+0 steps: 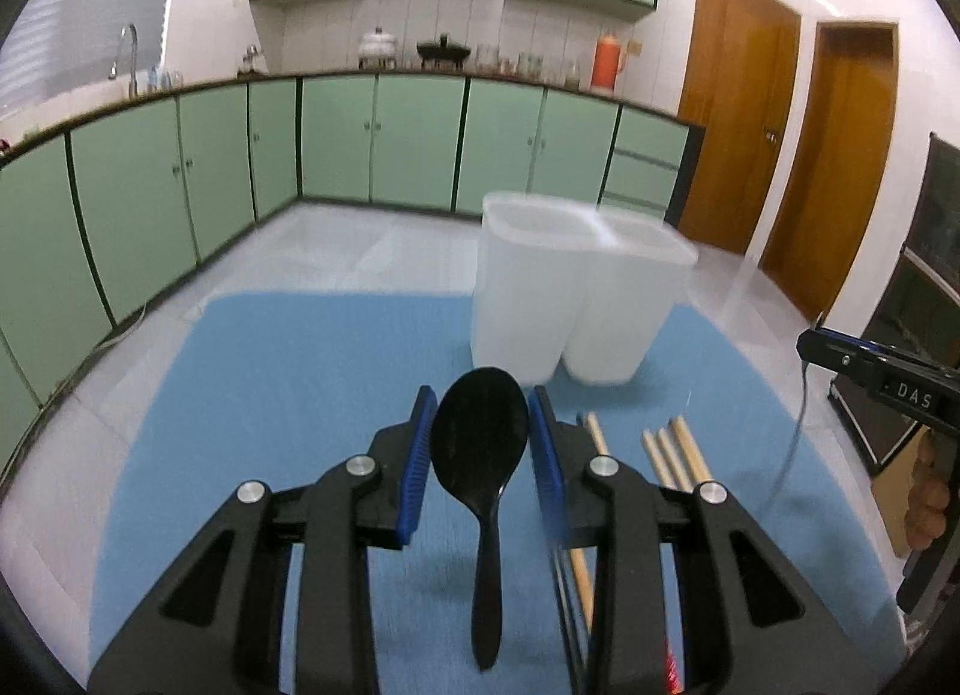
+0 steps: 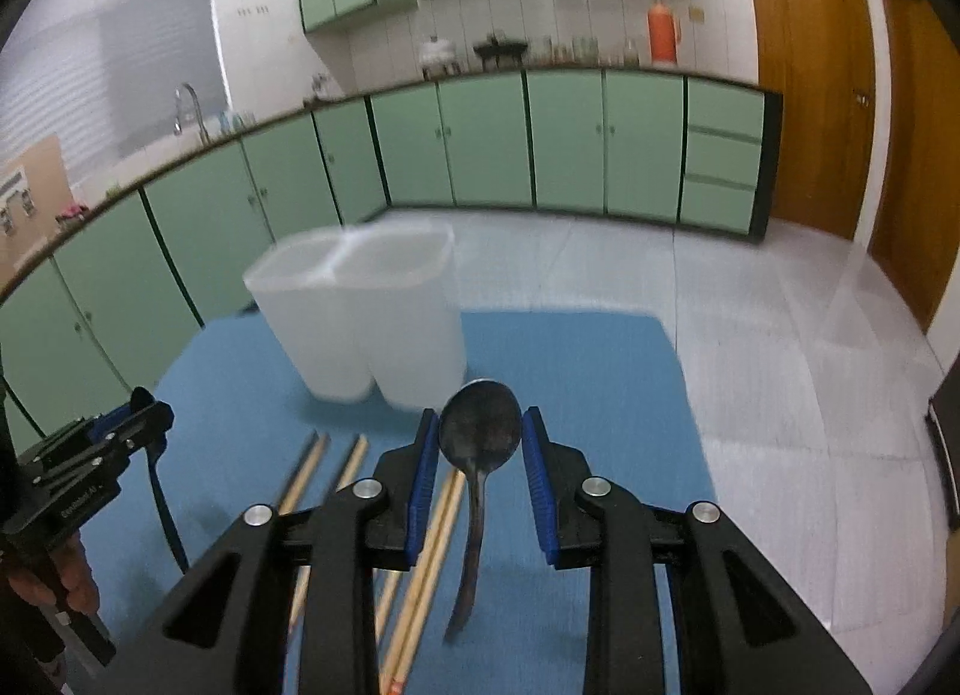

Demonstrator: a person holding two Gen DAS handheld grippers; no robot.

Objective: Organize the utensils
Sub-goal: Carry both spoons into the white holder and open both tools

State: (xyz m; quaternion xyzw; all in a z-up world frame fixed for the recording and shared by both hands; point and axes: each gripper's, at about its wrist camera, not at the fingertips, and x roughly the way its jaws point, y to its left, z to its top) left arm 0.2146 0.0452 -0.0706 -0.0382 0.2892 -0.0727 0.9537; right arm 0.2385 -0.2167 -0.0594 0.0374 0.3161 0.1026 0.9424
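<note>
In the left wrist view my left gripper [image 1: 482, 395] is shut on a black spoon [image 1: 480, 455]. Its blue pads press the bowl's edges and the handle hangs down toward the camera. In the right wrist view my right gripper [image 2: 480, 416] is shut the same way on a dark, shinier spoon [image 2: 480, 431], handle dangling. Both spoons are lifted above the blue mat [image 1: 288, 371]. A white two-compartment holder [image 1: 540, 287] [image 2: 360, 311] stands just beyond both grippers. Each gripper shows in the other's view: the right one [image 1: 810, 344] at the far right, the left one [image 2: 141, 410] at the lower left.
Several wooden chopsticks [image 1: 672, 449] [image 2: 432, 527] lie on the mat under and between the grippers. Beyond the mat [image 2: 600, 371] the table edge drops to a pale tiled floor. Green kitchen cabinets and brown doors are far behind. A hand [image 2: 66, 575] holds the left gripper's grip.
</note>
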